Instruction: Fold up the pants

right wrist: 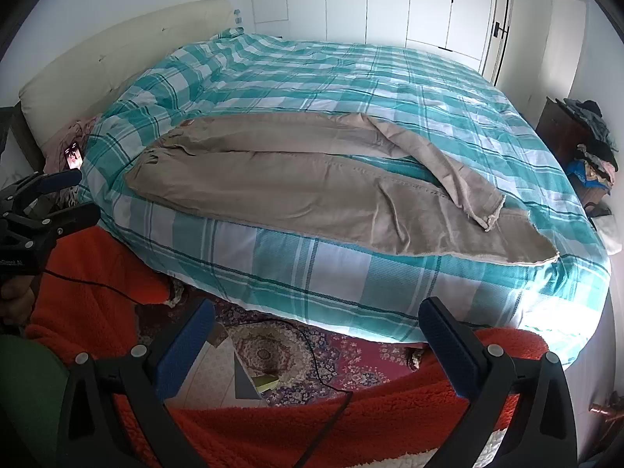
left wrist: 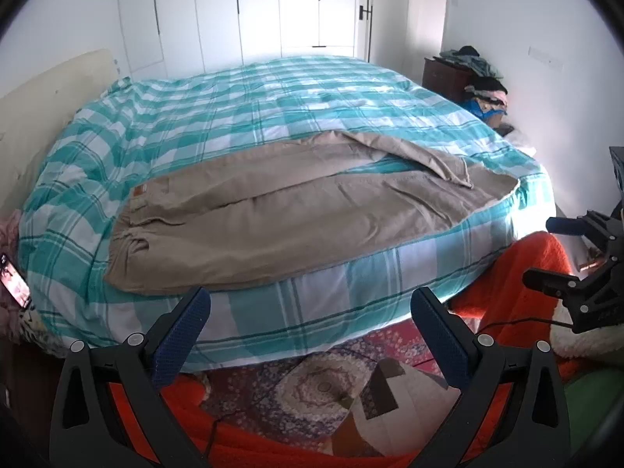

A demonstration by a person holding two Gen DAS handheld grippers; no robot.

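Beige pants [left wrist: 273, 214] lie flat along the near edge of a bed with a teal plaid duvet [left wrist: 273, 89], waist to the left and legs to the right. The far leg's lower part bends back over the near leg [left wrist: 440, 160]. My left gripper [left wrist: 312, 304] hovers open and empty in front of the bed edge, short of the pants. My right gripper [right wrist: 318, 312] is also open and empty, below the bed edge near the pants [right wrist: 292, 187] and their hems. Each gripper shows in the other's view, the right [left wrist: 542, 251] and the left [right wrist: 84, 193].
A phone [right wrist: 74, 156] lies beside the bed near the cream headboard [right wrist: 117, 54]. A dark nightstand with piled clothes [left wrist: 483, 78] stands at the far right. White wardrobe doors [left wrist: 257, 7] fill the back wall. A patterned rug [left wrist: 312, 382], orange fleece [right wrist: 351, 421] and a black cable [right wrist: 312, 355] lie below.
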